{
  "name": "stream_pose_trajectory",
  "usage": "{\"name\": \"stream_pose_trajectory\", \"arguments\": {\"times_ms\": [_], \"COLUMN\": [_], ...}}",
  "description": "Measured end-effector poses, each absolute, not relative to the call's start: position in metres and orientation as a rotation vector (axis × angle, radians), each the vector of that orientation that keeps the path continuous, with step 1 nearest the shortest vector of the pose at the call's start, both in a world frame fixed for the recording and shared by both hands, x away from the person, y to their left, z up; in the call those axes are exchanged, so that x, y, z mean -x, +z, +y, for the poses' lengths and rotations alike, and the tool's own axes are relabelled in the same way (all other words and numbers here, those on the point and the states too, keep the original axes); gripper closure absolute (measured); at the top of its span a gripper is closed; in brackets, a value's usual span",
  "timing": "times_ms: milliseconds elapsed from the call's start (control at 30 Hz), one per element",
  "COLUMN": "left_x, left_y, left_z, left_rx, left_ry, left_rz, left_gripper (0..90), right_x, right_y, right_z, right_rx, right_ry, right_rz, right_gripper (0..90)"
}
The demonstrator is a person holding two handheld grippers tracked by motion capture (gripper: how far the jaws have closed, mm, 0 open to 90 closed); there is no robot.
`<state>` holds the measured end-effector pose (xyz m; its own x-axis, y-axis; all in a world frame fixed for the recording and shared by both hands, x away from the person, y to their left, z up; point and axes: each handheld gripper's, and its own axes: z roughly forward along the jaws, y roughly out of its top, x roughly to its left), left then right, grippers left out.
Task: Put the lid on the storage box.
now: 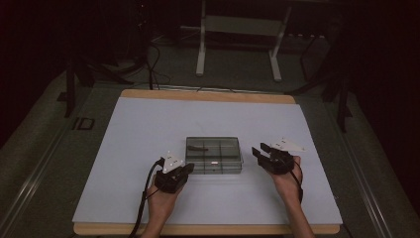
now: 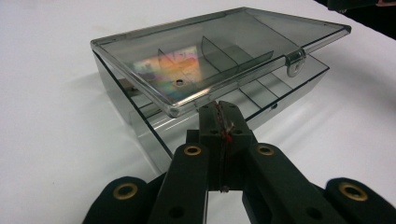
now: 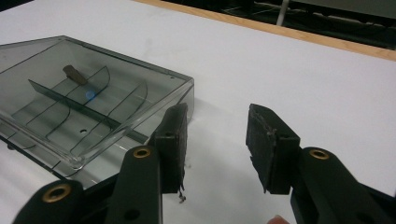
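Note:
A smoky clear plastic compartment box lies in the middle of the white board. A small dark brown piece rests in a far-left compartment, also visible through the lid. In the left gripper view the lid stands slightly raised above the base, its clasp hanging free. My left gripper is shut, its tips right at the lid's near corner. It sits at the box's front left corner. My right gripper stands open just right of the box, nothing between its pads.
The white board lies on a wooden tabletop whose edge shows at the far side. Beyond the table are a dark floor, cables and the legs of a white stand.

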<state>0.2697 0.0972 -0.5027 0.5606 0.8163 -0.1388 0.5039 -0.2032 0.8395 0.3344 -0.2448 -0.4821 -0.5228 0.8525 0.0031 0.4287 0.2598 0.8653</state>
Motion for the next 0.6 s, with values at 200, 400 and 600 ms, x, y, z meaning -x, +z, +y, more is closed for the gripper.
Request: {"name": "stream_pose_trajectory", "arguments": {"times_ms": [200,400,600], "left_x": [-0.267,-0.263,-0.259], "left_y": [-0.505,-0.506,-0.503], "left_z": [0.098,0.099,0.101], "left_rx": [-1.867,-1.869,-1.865], "left_ry": [0.433,0.443,0.477], "left_rz": [1.082,1.084,1.077], "left_gripper": [89.5,89.2,88.3], "right_x": [-0.333,-0.331,-0.330], "right_y": [-0.482,-0.482,-0.482], "right_z": [-0.248,-0.250,-0.251], "right_rx": [-1.165,-1.174,-1.173], "right_ry": [1.199,1.203,1.205], "right_rz": [2.056,2.052,2.054], "right_gripper": [58.4,58.2,57.9]}}
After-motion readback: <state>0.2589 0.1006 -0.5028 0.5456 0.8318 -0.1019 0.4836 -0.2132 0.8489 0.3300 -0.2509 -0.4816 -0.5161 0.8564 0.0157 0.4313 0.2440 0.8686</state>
